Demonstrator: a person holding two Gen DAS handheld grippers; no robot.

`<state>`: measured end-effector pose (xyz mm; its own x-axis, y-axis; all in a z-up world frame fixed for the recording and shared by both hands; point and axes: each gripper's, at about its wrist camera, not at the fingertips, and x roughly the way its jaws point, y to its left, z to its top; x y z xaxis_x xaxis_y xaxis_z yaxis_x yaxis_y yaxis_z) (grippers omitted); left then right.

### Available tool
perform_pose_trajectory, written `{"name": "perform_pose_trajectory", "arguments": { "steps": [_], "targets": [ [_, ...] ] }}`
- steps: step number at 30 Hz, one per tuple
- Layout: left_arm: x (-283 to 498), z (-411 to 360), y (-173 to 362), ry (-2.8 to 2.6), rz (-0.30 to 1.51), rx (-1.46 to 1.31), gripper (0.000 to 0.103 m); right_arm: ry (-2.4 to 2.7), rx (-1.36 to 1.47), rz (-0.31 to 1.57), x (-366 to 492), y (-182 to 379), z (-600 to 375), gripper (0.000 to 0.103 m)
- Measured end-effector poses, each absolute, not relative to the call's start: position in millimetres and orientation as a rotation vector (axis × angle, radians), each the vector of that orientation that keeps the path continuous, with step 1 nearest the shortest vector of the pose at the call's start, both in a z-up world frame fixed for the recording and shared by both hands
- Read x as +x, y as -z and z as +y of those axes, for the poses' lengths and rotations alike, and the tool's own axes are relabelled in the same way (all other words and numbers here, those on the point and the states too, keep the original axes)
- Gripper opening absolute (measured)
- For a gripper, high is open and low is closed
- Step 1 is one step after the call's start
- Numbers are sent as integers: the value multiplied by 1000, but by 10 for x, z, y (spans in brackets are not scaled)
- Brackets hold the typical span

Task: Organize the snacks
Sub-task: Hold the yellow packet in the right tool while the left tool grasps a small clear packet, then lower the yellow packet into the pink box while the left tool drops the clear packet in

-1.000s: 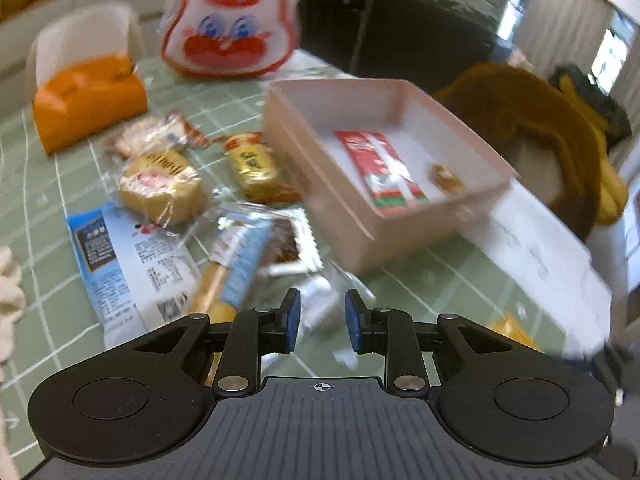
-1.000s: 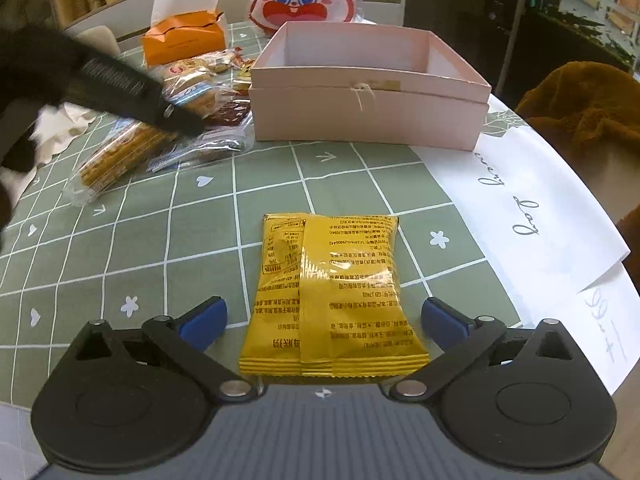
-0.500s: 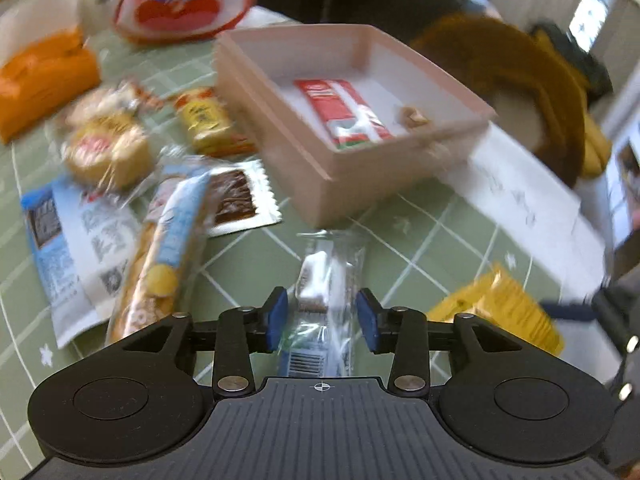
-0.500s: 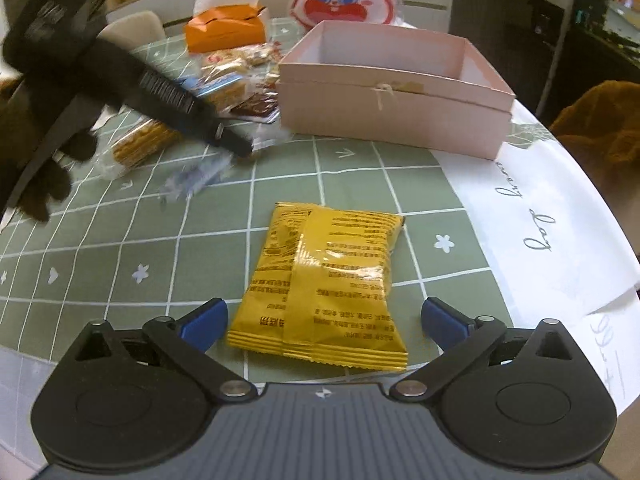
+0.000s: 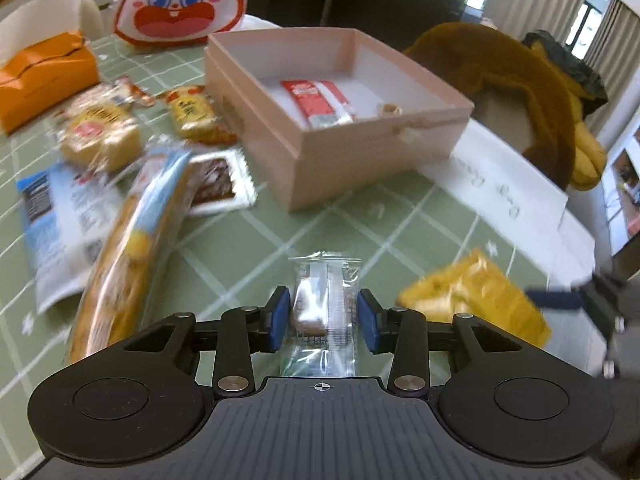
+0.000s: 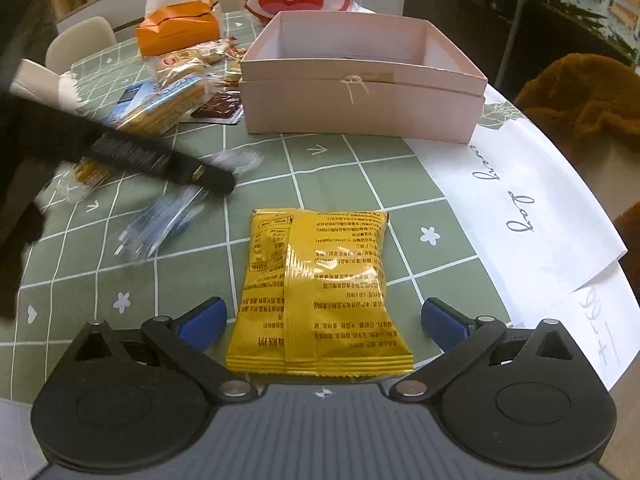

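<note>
My left gripper (image 5: 323, 316) has its jaws around a small clear-wrapped snack (image 5: 325, 300), with small gaps at the pads; whether it grips is unclear. In the right wrist view the snack (image 6: 160, 220) shows blurred below the left gripper's fingers (image 6: 208, 174). My right gripper (image 6: 323, 320) is open, its jaws on either side of a yellow packet (image 6: 320, 288) flat on the table; the packet also shows in the left wrist view (image 5: 476, 300). The pink box (image 5: 340, 120) holds a red-and-white packet (image 5: 316, 102) and a small round thing (image 5: 391, 110).
Loose snacks lie left of the box: a long bread stick pack (image 5: 132, 240), a blue-white packet (image 5: 60, 216), round cakes (image 5: 98, 136), a brown sachet (image 5: 216, 180). An orange tissue box (image 5: 44, 76), a rabbit bag (image 5: 176, 0) and white paper (image 6: 532, 208) are also there.
My left gripper moved from the snack pile toward the table's near side with the clear-wrapped snack between its jaws, which widened. My right gripper stayed open and edged closer over the yellow packet.
</note>
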<state>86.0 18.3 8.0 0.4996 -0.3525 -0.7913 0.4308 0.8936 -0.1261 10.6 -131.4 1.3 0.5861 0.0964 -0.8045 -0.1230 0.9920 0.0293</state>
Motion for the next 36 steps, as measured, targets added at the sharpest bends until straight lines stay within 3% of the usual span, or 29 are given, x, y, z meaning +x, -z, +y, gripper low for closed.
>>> {"name": "perform_pose_trajectory", "arguments": {
  "steps": [8, 11, 14, 28, 36],
  "targets": [
    [537, 273, -130, 420, 1018, 30, 42, -35, 30, 977, 234, -36, -1255, 101],
    [532, 335, -119, 419, 1022, -15, 42, -59, 7, 976, 244, -57, -1185, 92],
    [521, 347, -115, 438, 1016, -1, 42, -92, -15, 971, 221, -118, -1118, 71],
    [456, 175, -121, 410, 996, 114, 43, -69, -14, 969, 254, -135, -1270, 68],
    [443, 247, -118, 392, 982, 39, 41, -58, 48, 959, 198, -239, -1402, 67]
  ]
}}
